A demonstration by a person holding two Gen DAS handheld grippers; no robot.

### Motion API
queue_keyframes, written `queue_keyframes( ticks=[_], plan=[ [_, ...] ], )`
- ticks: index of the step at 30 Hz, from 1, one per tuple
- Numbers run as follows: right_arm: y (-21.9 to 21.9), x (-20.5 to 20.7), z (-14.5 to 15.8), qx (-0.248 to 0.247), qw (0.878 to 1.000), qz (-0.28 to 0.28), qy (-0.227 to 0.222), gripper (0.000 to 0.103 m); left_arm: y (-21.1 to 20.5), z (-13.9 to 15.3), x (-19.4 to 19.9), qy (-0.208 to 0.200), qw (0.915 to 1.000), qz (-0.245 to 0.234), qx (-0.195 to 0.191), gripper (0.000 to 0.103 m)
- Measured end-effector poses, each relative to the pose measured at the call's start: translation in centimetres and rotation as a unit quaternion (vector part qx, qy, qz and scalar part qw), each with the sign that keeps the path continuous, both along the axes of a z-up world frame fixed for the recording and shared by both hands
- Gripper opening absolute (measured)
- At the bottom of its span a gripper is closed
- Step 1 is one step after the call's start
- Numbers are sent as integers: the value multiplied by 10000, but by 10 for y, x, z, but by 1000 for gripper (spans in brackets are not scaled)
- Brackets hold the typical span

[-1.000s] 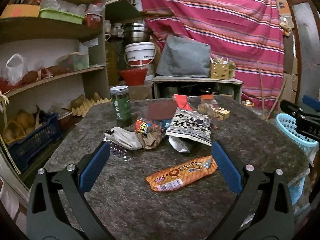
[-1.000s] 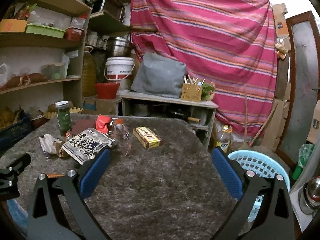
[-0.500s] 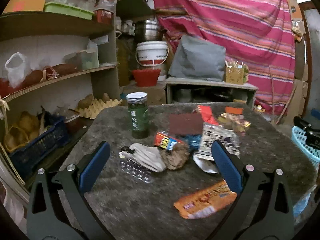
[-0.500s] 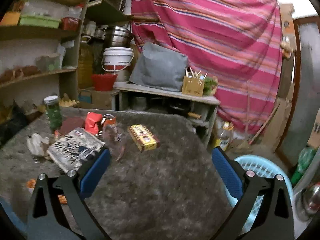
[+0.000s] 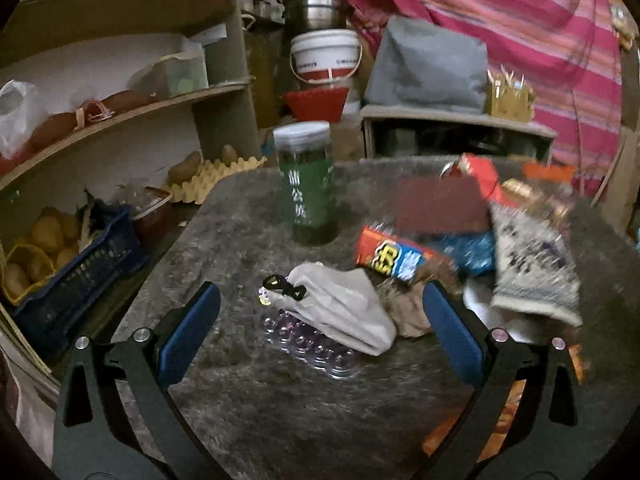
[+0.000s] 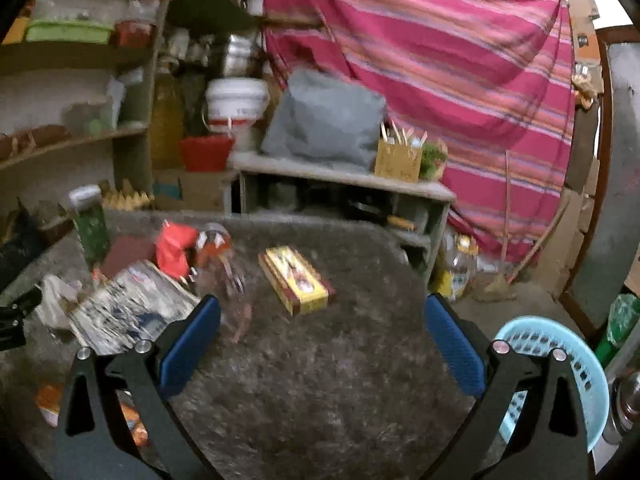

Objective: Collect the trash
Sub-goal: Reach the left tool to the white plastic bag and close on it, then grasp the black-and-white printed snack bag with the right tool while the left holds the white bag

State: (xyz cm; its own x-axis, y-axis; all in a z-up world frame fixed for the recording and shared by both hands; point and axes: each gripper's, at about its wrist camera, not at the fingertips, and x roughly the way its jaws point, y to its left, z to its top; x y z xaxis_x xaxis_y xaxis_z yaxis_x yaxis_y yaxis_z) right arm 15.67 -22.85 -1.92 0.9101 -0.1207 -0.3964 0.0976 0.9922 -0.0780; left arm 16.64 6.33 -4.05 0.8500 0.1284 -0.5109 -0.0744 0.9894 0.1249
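Trash lies on a grey fuzzy table (image 5: 280,408). My left gripper (image 5: 320,320) is open and empty, low over a crumpled grey-white wrapper (image 5: 340,312) lying on a clear blister pack (image 5: 316,348). Beside it are a red-orange snack wrapper (image 5: 392,258), a black-and-white packet (image 5: 532,264) and an orange packet (image 5: 508,400). My right gripper (image 6: 320,328) is open and empty above the table, near a yellow box (image 6: 298,280) and a clear plastic wrapper (image 6: 228,276). A light blue basket (image 6: 560,364) sits at the table's right.
A green jar (image 5: 308,184) stands upright behind the trash. Wooden shelves (image 5: 120,104) with a blue crate (image 5: 80,280) stand left. A low bench (image 6: 340,178) with a grey bag, a white bucket (image 6: 236,104) and a striped curtain are behind.
My left gripper has swung left and forward, from over the orange packet to over the grey-white wrapper. My right gripper has moved forward slightly toward the yellow box. Both stay open.
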Motion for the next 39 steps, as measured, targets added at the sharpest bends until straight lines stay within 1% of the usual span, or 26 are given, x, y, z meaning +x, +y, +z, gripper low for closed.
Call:
queue_keyframes(
  ticks=[2,4,5,9,11,13,14,16,17,18,19,22,26,31,35,39],
  plan=[
    [-3,8,-7,99,9998,51,154,99,3,-6,6,77,9999,-42,-76,95],
    [-7,11,-9,256,9994,124,183,99,9,-9,11,189,9995,-70,-255,87],
    [-9,12,-10,313,9992,131,195,99,14,-10,14,254,9989,-41,-383,85],
    [-9,16,-12,361,9991,102,215,99,28,-15,24,416,9955,32,-855,75],
    [-6,18,-13,352,9990,122,243,99,31,-19,31,546,9937,10,-979,72],
    [-1,20,-16,298,9991,156,273,99,29,-24,41,743,9927,-26,-945,61],
    [1,20,-17,269,9991,180,291,99,28,-26,43,796,9927,-4,-906,59],
    [4,20,-18,249,9989,217,322,99,26,-25,43,786,9929,-25,-890,52],
    [6,20,-19,269,9987,268,328,99,26,-23,41,729,9937,-31,-856,51],
    [7,19,-19,277,9987,287,325,99,24,-22,40,682,9944,-39,-811,45],
    [9,18,-19,273,9986,314,318,99,23,-21,39,647,9950,-50,-757,31],
    [15,16,-18,213,9987,366,293,99,21,-19,37,644,9961,-75,-606,21],
    [21,13,-18,233,9981,474,301,99,22,-13,29,503,9978,-5,-432,14],
    [29,9,-17,306,9972,575,359,99,30,-1,15,179,9995,251,-121,13],
    [37,5,-14,356,9962,694,389,99,40,2,6,121,9992,310,-219,13],
    [50,3,-15,366,9945,829,517,99,48,5,0,30,9992,352,-174,13]
  ],
)
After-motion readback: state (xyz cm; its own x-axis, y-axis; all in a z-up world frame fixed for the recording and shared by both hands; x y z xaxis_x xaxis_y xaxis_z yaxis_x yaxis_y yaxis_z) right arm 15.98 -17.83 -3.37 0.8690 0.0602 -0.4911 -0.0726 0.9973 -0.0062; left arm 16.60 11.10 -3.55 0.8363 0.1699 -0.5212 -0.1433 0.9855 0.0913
